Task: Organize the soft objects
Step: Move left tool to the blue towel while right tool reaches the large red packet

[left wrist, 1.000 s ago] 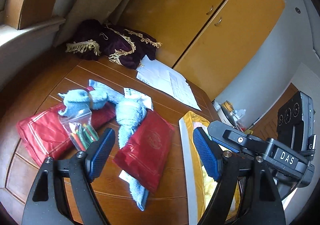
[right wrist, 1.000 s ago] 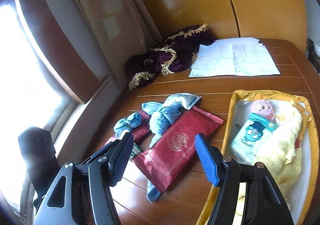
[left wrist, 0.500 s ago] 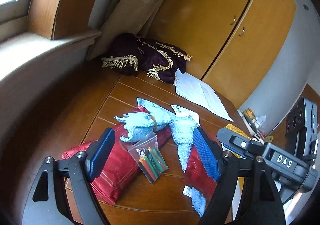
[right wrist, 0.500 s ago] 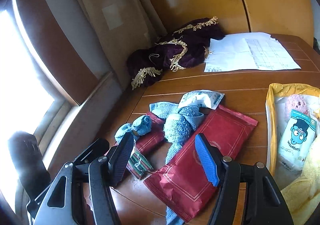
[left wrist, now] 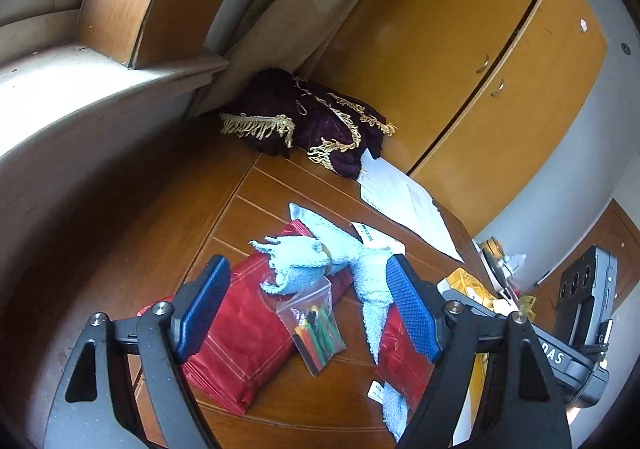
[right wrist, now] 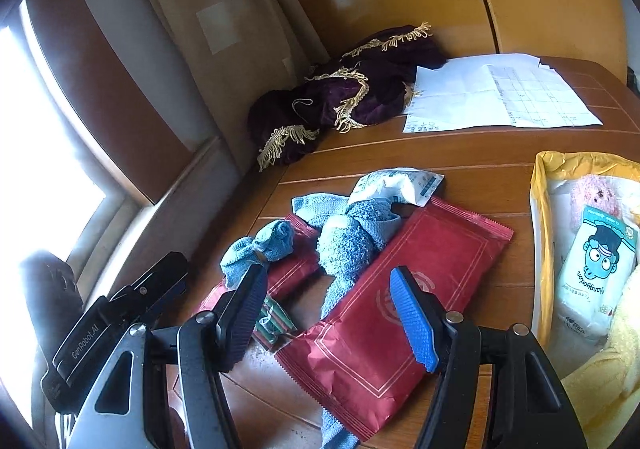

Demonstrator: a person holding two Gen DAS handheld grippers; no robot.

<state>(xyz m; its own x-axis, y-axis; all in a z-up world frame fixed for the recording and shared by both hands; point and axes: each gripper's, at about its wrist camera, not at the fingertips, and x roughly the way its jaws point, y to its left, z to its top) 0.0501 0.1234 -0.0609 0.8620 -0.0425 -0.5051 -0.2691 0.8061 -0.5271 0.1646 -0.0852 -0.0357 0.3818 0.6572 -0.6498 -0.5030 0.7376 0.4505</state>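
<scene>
The left gripper (left wrist: 308,315) was held above the wooden table (left wrist: 256,189) with its jaws spread wide; nothing sat between the blue pads (left wrist: 414,315). The right gripper (right wrist: 328,313) was likewise wide open and empty, poised over the near red packet (right wrist: 404,289).

Landmark: the blue towel (right wrist: 348,237), a knotted, fluffy length of cloth.

- The towel lay across two red foil packets. The near red packet lay under its long tail; the far red packet (left wrist: 244,325) lay under its knotted end (right wrist: 260,249).
- A clear zip bag of coloured sticks (left wrist: 316,329) rested just beside the knotted end, partly on the far red packet.
- A white crumpled sachet (right wrist: 396,185) touched the towel on its far side.
- The yellow-lined bin (right wrist: 538,209) stood to the right of the towel, apart from it. It held a tissue pack with a cartoon face (right wrist: 596,269), a pink fluffy item (right wrist: 592,189) and yellow cloth (right wrist: 604,381).
- Beyond the towel, a dark purple fringed cloth (right wrist: 360,93) lay heaped in the table corner, with white papers (right wrist: 492,93) beside it.
</scene>
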